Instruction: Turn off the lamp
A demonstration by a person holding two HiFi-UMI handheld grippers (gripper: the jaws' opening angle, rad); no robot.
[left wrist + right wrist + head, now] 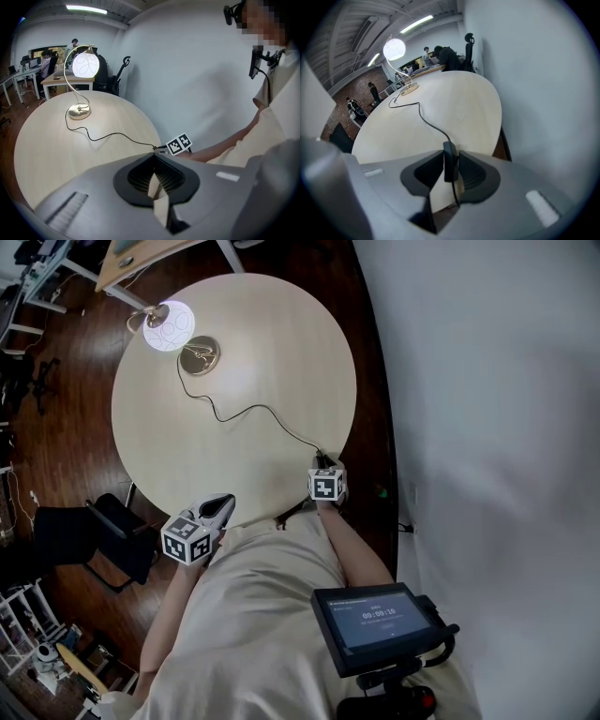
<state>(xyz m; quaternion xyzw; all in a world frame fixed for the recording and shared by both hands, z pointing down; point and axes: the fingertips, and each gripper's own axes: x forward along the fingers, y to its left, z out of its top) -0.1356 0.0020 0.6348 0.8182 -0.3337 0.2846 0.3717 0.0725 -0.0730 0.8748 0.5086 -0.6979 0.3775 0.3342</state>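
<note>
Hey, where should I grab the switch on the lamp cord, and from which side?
Grip the switch by its two long flat sides, coming from the near edge of the table, in line with the cord. It is a narrow black block lying along the cord, so the jaws fit on either side. The right gripper holds it that way.

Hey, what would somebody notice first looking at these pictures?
The lit lamp glowing at the far edge of the round table draws the eye first. Its black cord snakes across to the near edge, where the right gripper pinches the inline switch. The left gripper, shut and empty, hangs at the table's near edge.
</note>
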